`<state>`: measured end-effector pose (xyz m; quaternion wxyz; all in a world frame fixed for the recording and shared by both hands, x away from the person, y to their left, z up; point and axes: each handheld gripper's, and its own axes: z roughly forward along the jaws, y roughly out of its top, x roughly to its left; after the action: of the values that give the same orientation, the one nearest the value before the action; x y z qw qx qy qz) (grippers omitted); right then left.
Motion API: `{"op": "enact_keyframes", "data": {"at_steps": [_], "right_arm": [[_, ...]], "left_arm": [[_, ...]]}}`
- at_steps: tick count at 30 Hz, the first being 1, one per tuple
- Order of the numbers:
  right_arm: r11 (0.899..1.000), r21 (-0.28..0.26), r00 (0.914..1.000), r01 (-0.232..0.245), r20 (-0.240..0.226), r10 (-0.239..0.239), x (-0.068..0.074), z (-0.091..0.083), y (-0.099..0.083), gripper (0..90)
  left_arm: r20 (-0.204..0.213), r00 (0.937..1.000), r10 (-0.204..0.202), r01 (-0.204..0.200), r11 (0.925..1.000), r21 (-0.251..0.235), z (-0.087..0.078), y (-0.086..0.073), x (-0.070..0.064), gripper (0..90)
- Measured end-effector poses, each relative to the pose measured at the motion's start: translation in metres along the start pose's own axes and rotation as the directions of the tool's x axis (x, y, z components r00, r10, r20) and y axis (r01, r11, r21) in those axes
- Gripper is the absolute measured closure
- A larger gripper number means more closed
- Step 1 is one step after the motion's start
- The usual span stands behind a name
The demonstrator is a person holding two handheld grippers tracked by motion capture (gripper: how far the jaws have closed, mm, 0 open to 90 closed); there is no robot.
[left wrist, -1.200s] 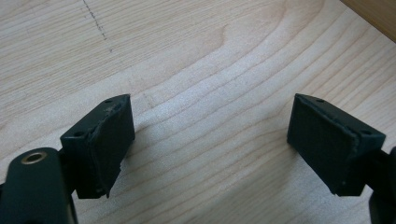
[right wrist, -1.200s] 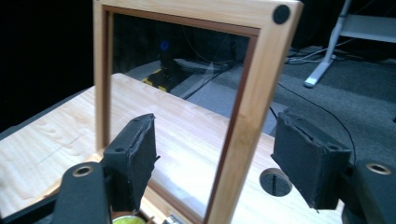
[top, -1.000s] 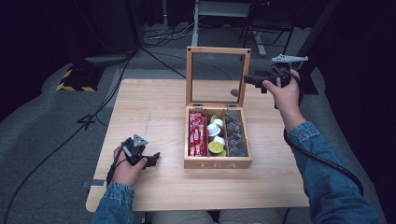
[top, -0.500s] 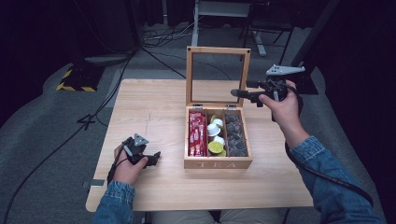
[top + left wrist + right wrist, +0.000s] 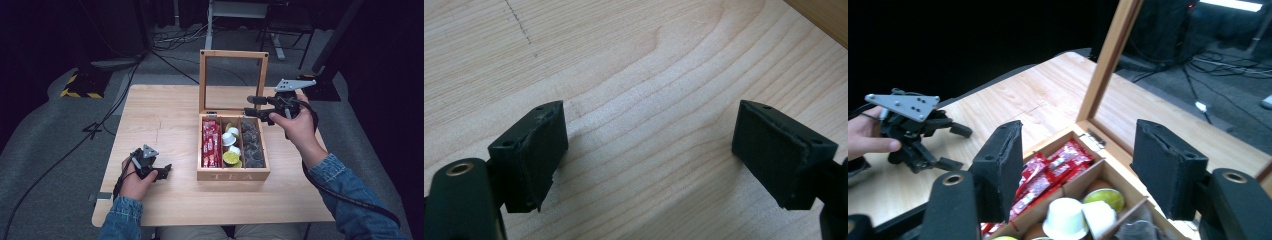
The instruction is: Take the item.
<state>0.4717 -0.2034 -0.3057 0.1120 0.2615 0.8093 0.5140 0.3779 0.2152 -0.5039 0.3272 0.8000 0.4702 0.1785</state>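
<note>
A wooden tea box [image 5: 233, 175] stands mid-table with its glass-paned lid [image 5: 233, 54] upright. Red packets [image 5: 211, 143] fill its left compartment, white and green capsules [image 5: 231, 148] the middle one, dark grey bags [image 5: 252, 144] the right one. My right gripper [image 5: 249, 106] hovers open over the box's back right corner, jaws pointing left. Its own view looks between those jaws [image 5: 1078, 160] down at the red packets [image 5: 1053, 170], the capsules [image 5: 1066, 218] and the lid frame [image 5: 1108, 55]. On the table left of the box lies my left gripper [image 5: 164, 171], open [image 5: 649, 140] over bare wood.
The light wooden table [image 5: 160, 115] has free room to the left of and behind the box. A corner of the box [image 5: 824, 17] lies just beyond the left gripper. Cables and dark stands cover the floor [image 5: 165, 45] past the table's far edge.
The right gripper has come away from the lid's right edge, moving left and down toward the box's back right corner. The left gripper has stayed put.
</note>
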Motion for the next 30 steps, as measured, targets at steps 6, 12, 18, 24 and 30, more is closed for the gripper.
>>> {"op": "enact_keyframes", "data": {"at_steps": [6, 12, 18, 24, 30], "right_arm": [[0.999, 0.030, 0.9994, 0.033, -0.013, -0.033, 0.013, 0.014, -0.004, 39.7], [0.995, 0.085, 0.9951, 0.045, -0.092, -0.037, 0.023, 0.039, -0.013, 36.9], [0.988, 0.135, 0.9958, 0.069, -0.068, -0.060, 0.032, 0.064, -0.024, 26.9], [0.979, 0.186, 0.9943, 0.084, -0.080, -0.070, 0.038, 0.088, -0.036, 35.4], [0.943, 0.321, 0.9946, 0.083, -0.087, -0.058, 0.042, 0.107, -0.047, 42.6]], "left_arm": [[0.003, 1.0000, 0.001, -0.001, 1.0000, 0.001, -0.001, -0.001, -0.001, 15.1], [0.006, 1.0000, 0.004, -0.004, 1.0000, 0.000, -0.002, -0.002, -0.001, 15.1], [0.006, 1.0000, 0.003, -0.003, 1.0000, 0.000, -0.002, -0.002, -0.001, 15.1], [0.008, 1.0000, 0.005, -0.005, 1.0000, 0.000, -0.002, -0.002, -0.001, 15.0], [0.008, 0.9999, 0.007, -0.007, 1.0000, 0.001, -0.002, -0.002, 0.000, 15.0]]}}
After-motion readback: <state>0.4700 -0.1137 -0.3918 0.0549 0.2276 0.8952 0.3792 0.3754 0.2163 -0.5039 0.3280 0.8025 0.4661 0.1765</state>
